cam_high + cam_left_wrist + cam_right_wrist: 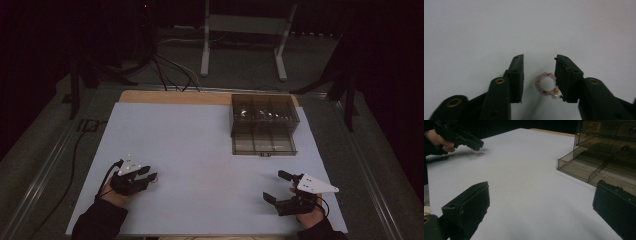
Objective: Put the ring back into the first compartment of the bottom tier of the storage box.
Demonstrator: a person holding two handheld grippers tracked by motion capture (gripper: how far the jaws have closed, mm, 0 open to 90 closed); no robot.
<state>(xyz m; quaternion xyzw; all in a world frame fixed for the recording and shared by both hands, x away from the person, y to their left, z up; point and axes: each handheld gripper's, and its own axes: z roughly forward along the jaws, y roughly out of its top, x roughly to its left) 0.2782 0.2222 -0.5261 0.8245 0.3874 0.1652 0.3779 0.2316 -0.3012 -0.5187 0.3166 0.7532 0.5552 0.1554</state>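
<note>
A small ring of pink beads with gold spacers and a pearl (546,83) lies flat on the white table sheet (524,30). My left gripper (539,60) points down over it with one jaw on each side. The right-hand jaw is at the ring's edge, while a gap shows between the ring and the left-hand jaw. In the high view, the left gripper (150,175) is at the sheet's near left. The right gripper view shows the ring (479,154) just below the left gripper's jaw tips. My right gripper (275,186) rests at the near right, jaws wide open and holding nothing.
A smoky clear drawer box (264,110) stands at the sheet's far right, its lowest drawer (264,145) pulled out toward me with empty-looking compartments. Small pale items lie in the upper drawer. Black cables run along the left side and behind the table.
</note>
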